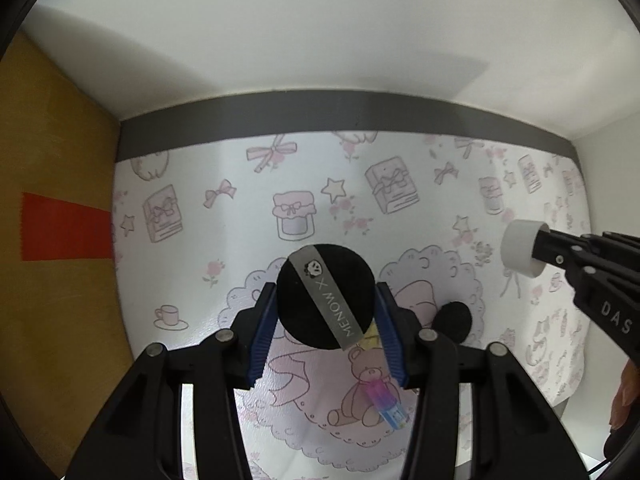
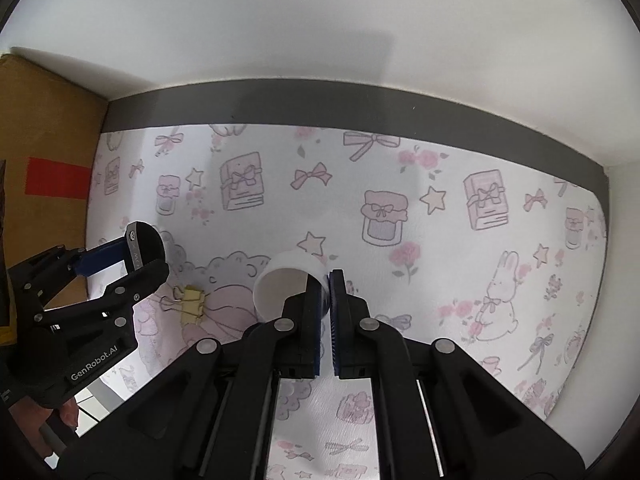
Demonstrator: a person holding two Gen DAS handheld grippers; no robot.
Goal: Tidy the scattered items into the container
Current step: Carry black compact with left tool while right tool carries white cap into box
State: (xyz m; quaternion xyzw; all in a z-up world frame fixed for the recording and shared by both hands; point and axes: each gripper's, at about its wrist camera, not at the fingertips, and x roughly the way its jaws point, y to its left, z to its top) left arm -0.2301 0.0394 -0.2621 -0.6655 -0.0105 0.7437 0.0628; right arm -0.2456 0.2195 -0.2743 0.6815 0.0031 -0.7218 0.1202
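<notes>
The left tool [image 1: 326, 300] is clamping a round black powder puff with a grey MENOW ribbon [image 1: 325, 294] by its rim, blue pads pressing on opposite sides, above the pink-and-white patterned surface [image 1: 240, 240]; the right tool [image 2: 325, 300] is pinching the wall of a white cylindrical paper cup [image 2: 286, 282], its mouth tilting toward that camera; both items are hanging clear of the surface; no container is appearing in either view, so which way it lies cannot be told; a yellow binder clip [image 2: 192, 304] is lying between the tools, nearer the left one, its wire handles pointing left in the right wrist view.
</notes>
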